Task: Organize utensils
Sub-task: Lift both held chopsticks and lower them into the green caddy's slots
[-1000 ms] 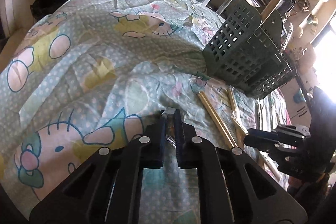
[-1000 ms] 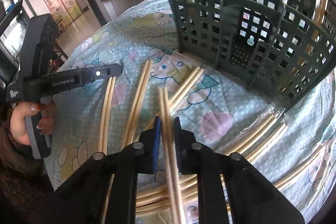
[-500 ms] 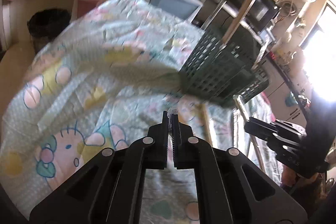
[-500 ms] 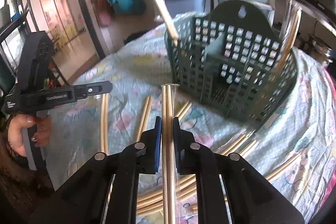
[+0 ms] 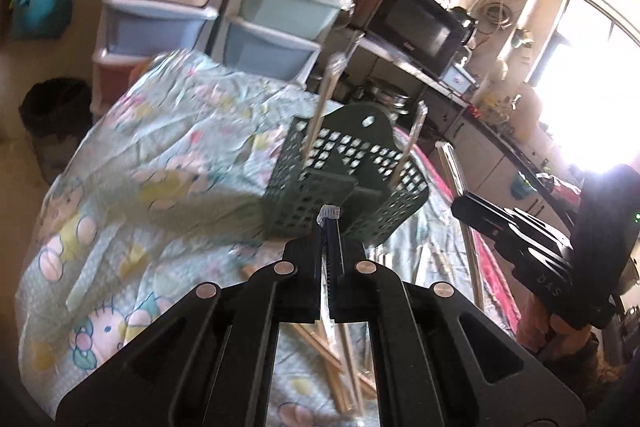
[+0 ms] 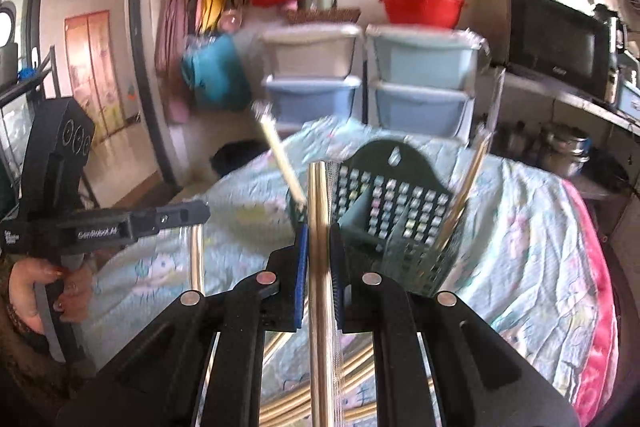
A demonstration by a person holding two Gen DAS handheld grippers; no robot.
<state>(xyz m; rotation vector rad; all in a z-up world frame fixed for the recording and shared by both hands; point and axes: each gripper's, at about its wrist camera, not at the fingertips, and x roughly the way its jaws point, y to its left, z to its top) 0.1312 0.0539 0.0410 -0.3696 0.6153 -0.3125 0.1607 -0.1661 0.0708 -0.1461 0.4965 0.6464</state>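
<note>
2 claws each grip wrapped chopsticks: left claw (image 5: 329,259), right claw (image 6: 319,247).

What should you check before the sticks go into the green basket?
1. Right gripper shut on the wrapped chopsticks: ok.
2. Left gripper shut on a wrapped utensil: ok; which kind, cannot tell.
3. Green basket standing upright on the tablecloth: ok.
4. Room among chopsticks already in it: cannot tell.
5. Grippers apart from each other: ok.
</note>
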